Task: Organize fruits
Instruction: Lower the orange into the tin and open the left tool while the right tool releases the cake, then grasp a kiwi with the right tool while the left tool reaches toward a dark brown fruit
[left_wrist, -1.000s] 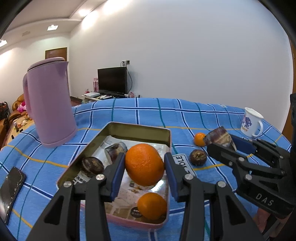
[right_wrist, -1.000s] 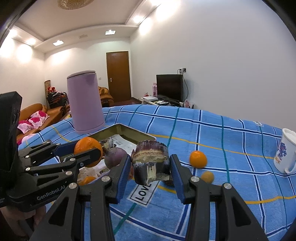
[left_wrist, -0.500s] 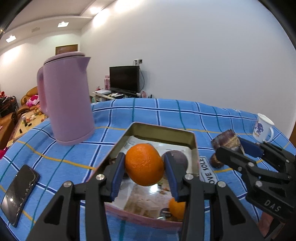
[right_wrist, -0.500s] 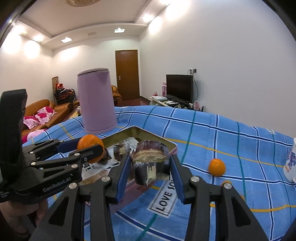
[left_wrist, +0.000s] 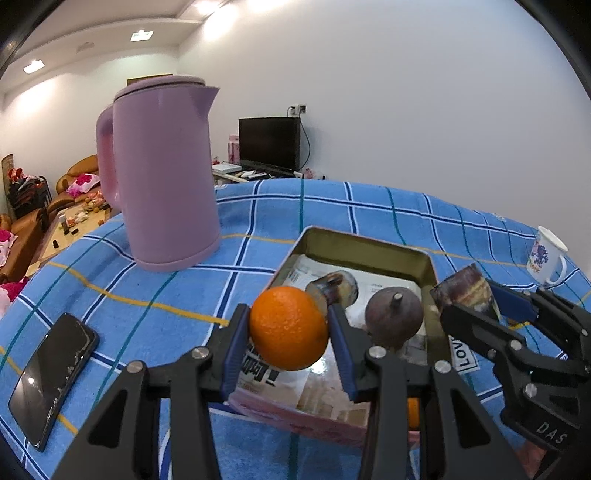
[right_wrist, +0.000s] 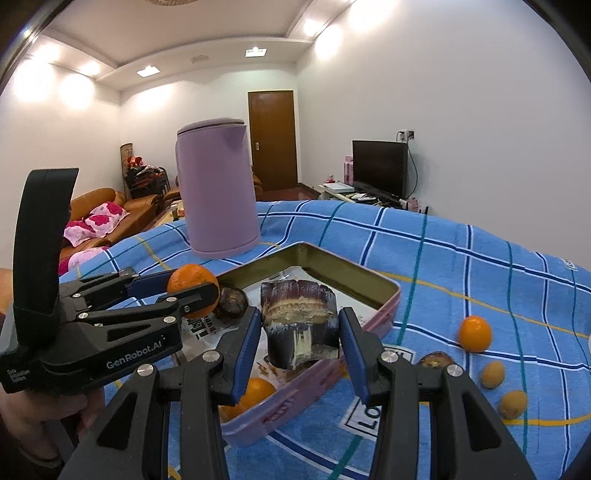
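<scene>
phone (left_wrist: 51, 376): corner cut by lens rim; small orange (left_wrist: 413, 412): mostly behind left hand-held gripper (left_wrist: 290, 341); mug (right_wrist: 589, 339): cut off

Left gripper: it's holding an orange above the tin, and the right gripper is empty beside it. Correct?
Not quite. The left gripper does hold the orange above the tin, but the right gripper is not empty: the right wrist view shows it shut on a dark purple cut fruit piece.

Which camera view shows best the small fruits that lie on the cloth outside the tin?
The right wrist view. It shows a small orange, a dark round fruit and two tan fruits lying on the cloth. In the left wrist view the right tongs hide that area.
</scene>
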